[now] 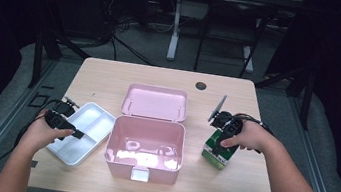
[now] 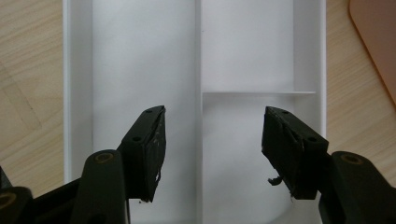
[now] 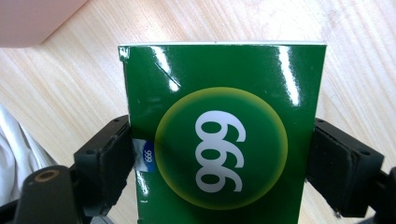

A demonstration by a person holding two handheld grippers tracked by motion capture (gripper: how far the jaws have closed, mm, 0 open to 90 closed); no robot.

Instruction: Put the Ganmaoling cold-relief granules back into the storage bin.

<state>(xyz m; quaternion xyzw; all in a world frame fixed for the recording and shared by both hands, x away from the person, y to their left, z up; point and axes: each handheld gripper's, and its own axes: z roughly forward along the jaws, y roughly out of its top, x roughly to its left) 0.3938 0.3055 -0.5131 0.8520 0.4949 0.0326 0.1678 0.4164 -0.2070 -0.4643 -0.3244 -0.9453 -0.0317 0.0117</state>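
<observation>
The open pink box [image 1: 145,148] sits mid-table. Left of it lies the white divided tray [image 1: 83,132]; my left gripper [image 2: 212,154] hangs over it, jaws spread wide, holding nothing. Right of the box, my right gripper [image 3: 219,163] clamps the green carton [image 1: 217,152].

My wooden table [image 1: 106,74] carries an open pink box [image 1: 145,148] at its middle, a white divided tray [image 1: 81,133] just left of the box, and a green carton [image 1: 218,152] right of the box.
</observation>
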